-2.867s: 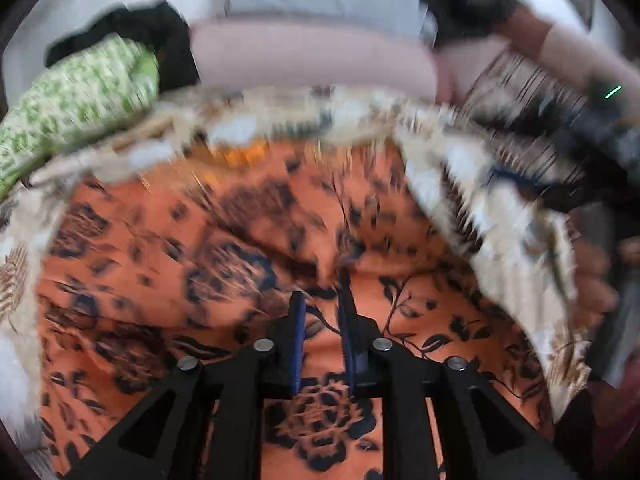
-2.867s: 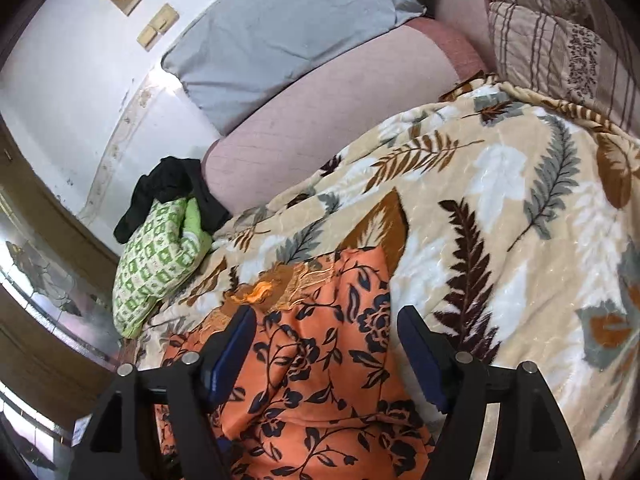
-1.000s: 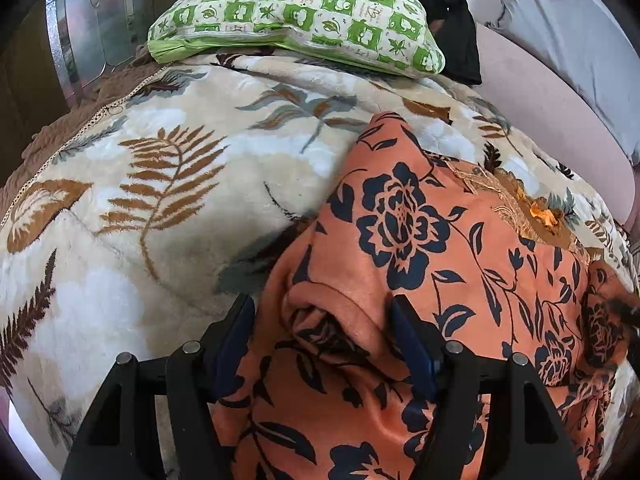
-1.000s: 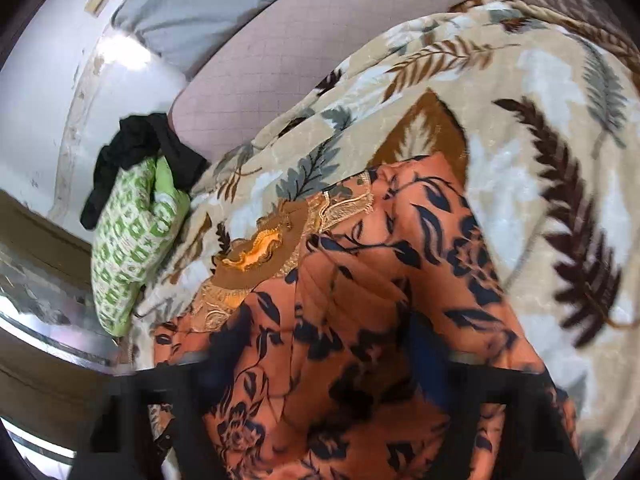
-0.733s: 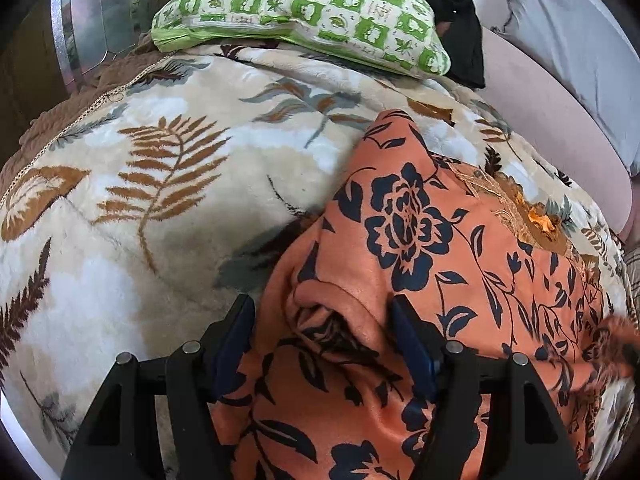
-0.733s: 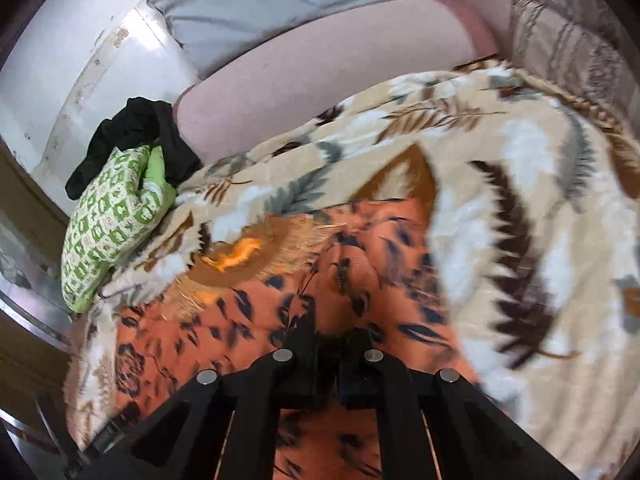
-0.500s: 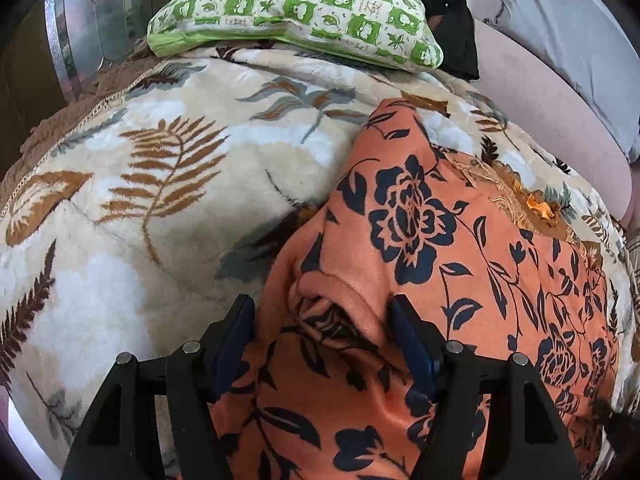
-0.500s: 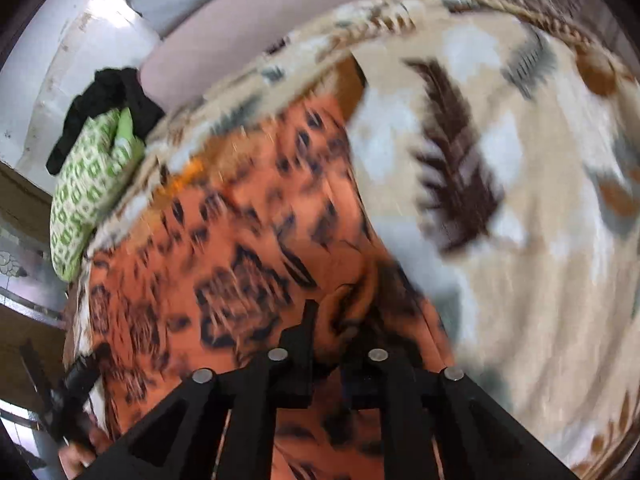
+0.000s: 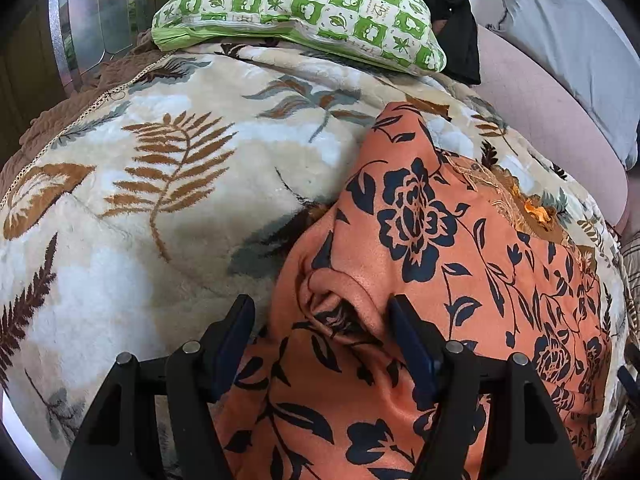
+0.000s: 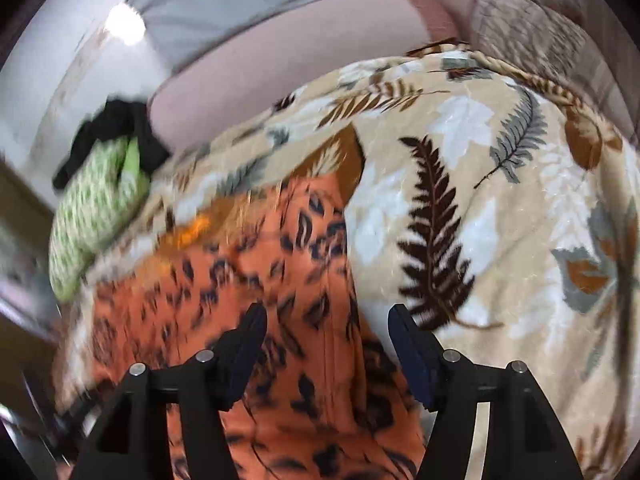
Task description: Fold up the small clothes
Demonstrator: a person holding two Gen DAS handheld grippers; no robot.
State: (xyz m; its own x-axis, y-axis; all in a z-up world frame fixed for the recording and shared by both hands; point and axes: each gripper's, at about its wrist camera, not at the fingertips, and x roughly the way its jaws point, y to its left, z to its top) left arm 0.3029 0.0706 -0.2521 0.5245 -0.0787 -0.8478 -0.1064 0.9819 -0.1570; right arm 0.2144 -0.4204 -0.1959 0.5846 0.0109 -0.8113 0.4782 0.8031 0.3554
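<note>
Right gripper has just been opening; its jaws stand apart over the orange floral garment, pressing nothing. Left gripper stands spread astride a bunched fold of that garment, which lies on the leaf-print blanket; a green pillow sits beyond.

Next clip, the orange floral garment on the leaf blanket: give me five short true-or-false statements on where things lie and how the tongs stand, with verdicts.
1. The orange floral garment lies on the leaf-print blanket. True.
2. The left tongs are clamped flat with nothing between them. False: they stand wide, a bunched fold of the garment between them.
3. The green checked pillow rests at the blanket's far edge. True.
4. The right tongs are shut on the garment. False: their jaws have just been opening and stand apart over the cloth.
5. The black cloth lies on top of the garment. False: it sits behind the pillow.
</note>
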